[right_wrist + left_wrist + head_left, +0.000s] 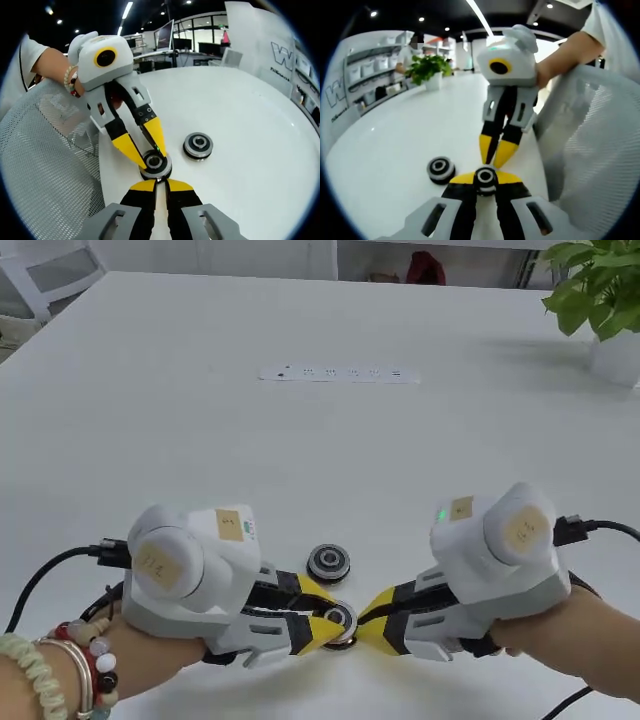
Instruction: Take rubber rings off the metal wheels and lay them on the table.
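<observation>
White table (200,420), wide and bare-looking. Close to the front edge a wheel (328,562) lies flat, and a second wheel (340,620) sits just at its 6 o'clock. Up at 12 o'clock, well apart, there's a white power strip (338,373). At 2 o'clock, a potted plant (612,345).

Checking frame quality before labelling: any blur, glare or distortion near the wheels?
Head view: soft even light, faint shadows, gripped wheel and loose wheel sharp. Left gripper view: heavy fisheye curvature, mesh chair blurred, ceiling strip light blown out. Right gripper view: same curvature, both wheels crisp, far background soft.
</observation>
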A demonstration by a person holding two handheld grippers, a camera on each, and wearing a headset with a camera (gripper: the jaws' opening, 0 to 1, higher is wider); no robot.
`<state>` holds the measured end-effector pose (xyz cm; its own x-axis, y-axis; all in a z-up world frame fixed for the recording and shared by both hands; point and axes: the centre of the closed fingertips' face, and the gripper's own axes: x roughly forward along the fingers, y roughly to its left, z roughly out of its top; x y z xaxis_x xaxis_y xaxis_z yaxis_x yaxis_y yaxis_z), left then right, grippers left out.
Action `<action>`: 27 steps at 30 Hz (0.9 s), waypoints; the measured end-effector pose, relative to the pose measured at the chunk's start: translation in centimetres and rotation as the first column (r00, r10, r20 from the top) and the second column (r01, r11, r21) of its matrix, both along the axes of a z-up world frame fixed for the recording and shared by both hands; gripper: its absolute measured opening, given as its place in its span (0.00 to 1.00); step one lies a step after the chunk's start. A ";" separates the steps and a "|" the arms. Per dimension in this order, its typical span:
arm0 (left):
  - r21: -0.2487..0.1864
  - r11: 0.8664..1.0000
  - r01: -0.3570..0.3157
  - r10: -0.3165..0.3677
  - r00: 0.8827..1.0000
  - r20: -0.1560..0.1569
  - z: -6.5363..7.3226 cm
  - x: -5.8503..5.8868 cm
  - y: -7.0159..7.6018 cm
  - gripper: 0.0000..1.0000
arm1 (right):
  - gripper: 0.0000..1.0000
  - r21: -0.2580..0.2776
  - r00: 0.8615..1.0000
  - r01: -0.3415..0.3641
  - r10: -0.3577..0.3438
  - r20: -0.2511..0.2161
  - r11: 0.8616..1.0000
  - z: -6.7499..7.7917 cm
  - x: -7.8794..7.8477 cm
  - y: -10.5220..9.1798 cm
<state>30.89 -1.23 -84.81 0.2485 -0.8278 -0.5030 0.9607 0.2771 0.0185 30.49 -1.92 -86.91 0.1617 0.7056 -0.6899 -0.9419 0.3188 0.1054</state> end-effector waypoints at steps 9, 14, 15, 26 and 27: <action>-0.006 1.000 0.002 -0.002 1.000 -0.001 0.0 -0.1 0.0 0.15 | 0.06 0.029 0.998 0.035 -0.033 -0.062 0.999 -0.1 -0.2 0.0; -0.005 1.000 0.001 -0.001 1.000 0.000 0.0 -0.1 0.0 0.15 | 0.05 0.011 0.999 0.022 -0.022 -0.049 1.000 -0.1 -0.4 0.1; -0.004 1.000 0.001 -0.001 1.000 0.001 0.0 0.0 0.0 0.15 | 0.04 0.009 0.999 0.022 -0.022 -0.047 1.000 -0.1 -0.4 0.1; -0.004 1.000 0.000 0.000 1.000 0.003 0.0 0.0 0.0 0.15 | 0.00 -0.016 0.997 0.062 -0.063 -0.039 0.998 -0.2 0.3 -0.2; -0.003 1.000 0.000 0.000 1.000 0.004 0.0 0.0 0.0 0.15 | 0.00 -0.014 0.996 0.073 -0.074 -0.045 0.997 -0.2 0.4 -0.2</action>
